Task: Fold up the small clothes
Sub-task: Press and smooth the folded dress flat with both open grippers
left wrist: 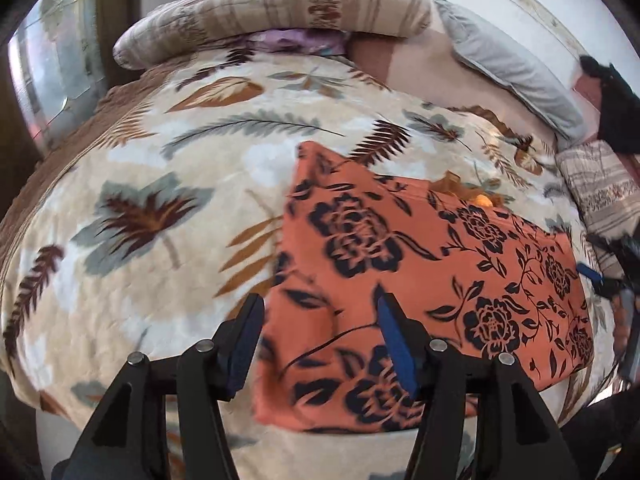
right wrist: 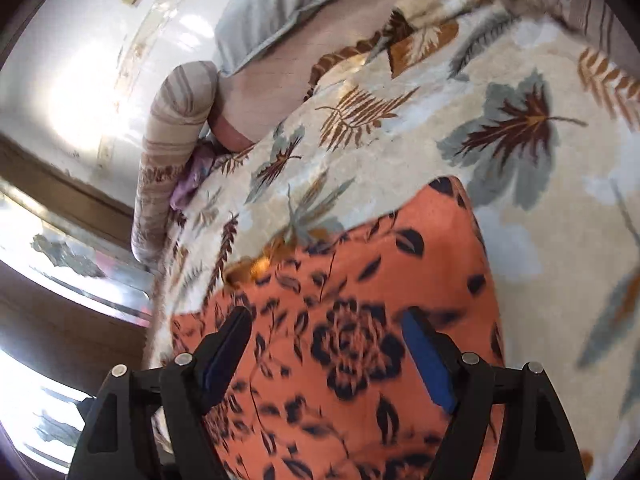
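An orange garment with a black flower print (left wrist: 420, 248) lies flat and folded on a leaf-print blanket (left wrist: 160, 208). My left gripper (left wrist: 320, 304) hovers over its near left edge, open; one finger is over the blanket, the other over the cloth, and nothing is pinched. Part of my right gripper (left wrist: 608, 280) shows at the garment's right end. In the right wrist view, my right gripper (right wrist: 326, 316) stands open above the orange garment (right wrist: 360, 272), with its blue pads (right wrist: 430, 364) apart and no cloth between them. A small yellow-orange bit (left wrist: 482, 200) peeks out at the garment's far edge.
A rolled striped quilt (left wrist: 272, 12) lies along the far side of the bed, with a grey pillow (left wrist: 508, 60) beside it. A striped cushion (left wrist: 600, 188) and a black object (left wrist: 616, 108) sit at the right. The bed edge drops off at the left.
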